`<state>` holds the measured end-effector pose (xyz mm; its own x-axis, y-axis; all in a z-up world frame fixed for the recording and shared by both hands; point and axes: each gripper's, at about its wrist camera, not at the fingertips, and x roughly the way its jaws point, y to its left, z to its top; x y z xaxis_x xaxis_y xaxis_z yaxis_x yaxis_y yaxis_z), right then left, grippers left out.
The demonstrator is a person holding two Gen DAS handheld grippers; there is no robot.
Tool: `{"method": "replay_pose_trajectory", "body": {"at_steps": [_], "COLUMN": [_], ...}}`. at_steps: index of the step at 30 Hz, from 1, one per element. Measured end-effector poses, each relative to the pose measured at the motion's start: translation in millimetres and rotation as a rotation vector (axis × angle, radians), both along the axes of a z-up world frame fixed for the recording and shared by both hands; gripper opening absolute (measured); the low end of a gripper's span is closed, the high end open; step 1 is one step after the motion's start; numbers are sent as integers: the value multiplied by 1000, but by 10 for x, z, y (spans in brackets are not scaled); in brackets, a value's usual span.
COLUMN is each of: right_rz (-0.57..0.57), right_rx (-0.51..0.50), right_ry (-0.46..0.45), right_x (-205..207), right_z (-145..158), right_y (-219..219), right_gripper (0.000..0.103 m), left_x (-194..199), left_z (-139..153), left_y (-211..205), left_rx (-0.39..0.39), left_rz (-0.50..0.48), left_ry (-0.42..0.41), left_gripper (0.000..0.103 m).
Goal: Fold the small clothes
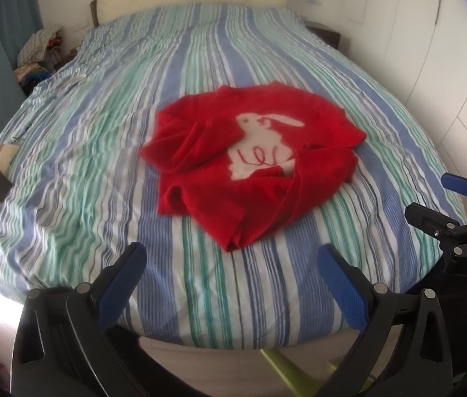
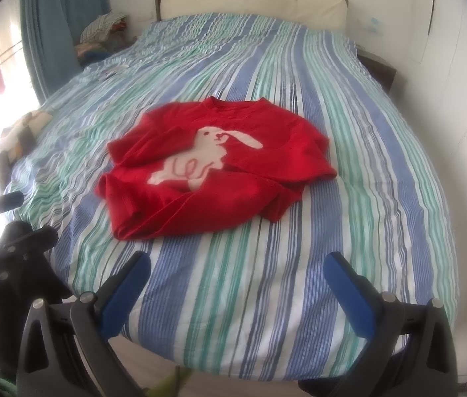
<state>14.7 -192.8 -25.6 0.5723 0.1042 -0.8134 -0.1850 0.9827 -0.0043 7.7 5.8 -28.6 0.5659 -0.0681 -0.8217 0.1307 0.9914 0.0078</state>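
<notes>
The small red knitted sweater (image 1: 253,165) looks soft and matt, a fuzzy cloth with a paler white rabbit patch (image 2: 200,155) at its centre. Under it, the blue, green and white striped bed cover (image 1: 101,152) is thin woven cloth, matt and finely crinkled. The left gripper (image 1: 231,284) has 2 matt black plastic arms, shiny round metal pins and blue pads (image 1: 124,284) with a fine rough texture; the right gripper (image 2: 236,294) shows the same finish. At 12 o'clock, the cream padded headboard (image 2: 253,0) looks smooth and dull.
</notes>
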Motion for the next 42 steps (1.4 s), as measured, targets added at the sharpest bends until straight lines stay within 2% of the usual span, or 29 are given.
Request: {"method": "replay_pose_trajectory", "body": {"at_steps": [9, 14, 18, 21, 24, 27, 29, 34, 35, 36, 37, 39, 40, 42], "right_rz": [-9, -18, -59, -84, -89, -85, -87, -69, -64, -59, -57, -56, -56, -59], "right_rx": [2, 5, 14, 45, 72, 97, 109, 108, 105, 100, 95, 84, 80, 66], "right_ry": [9, 18, -2, 26, 61, 74, 72, 58, 57, 56, 56, 59, 61, 63], "right_x": [5, 19, -16, -16, 19, 72, 107, 154, 154, 150, 144, 126, 119, 111], "right_z": [-23, -33, -34, -152, -285, -366, -378, -351, -346, -346, -349, -362, -372, -394], "right_y": [-3, -18, -143, -258, -299, -279, -251, -155, -146, -137, -135, -146, -159, -187], "right_gripper": [103, 103, 103, 103, 103, 103, 103, 103, 103, 103, 103, 103, 103, 103], "left_x": [-13, -2, 92, 176, 297, 457, 596, 953, 990, 1019, 1028, 996, 957, 833], "left_z": [-18, -126, -358, -451, -501, -560, -651, -1026, -1091, -1136, -1165, -1182, -1164, -1104], "left_y": [-18, 274, 682, 909, 935, 768, 599, 212, 167, 131, 118, 179, 233, 333], "left_rx": [7, -11, -108, -203, -274, -314, -297, -104, -79, -58, -58, -144, -191, -229], "left_rz": [-8, 46, 144, 209, 231, 199, 173, 155, 150, 151, 154, 159, 162, 153], "left_ry": [7, 39, 145, 179, 198, 207, 212, 223, 217, 218, 222, 235, 233, 227], "left_gripper": [103, 103, 103, 103, 102, 102, 102, 99, 94, 71, 38, 7, 6, 4]}}
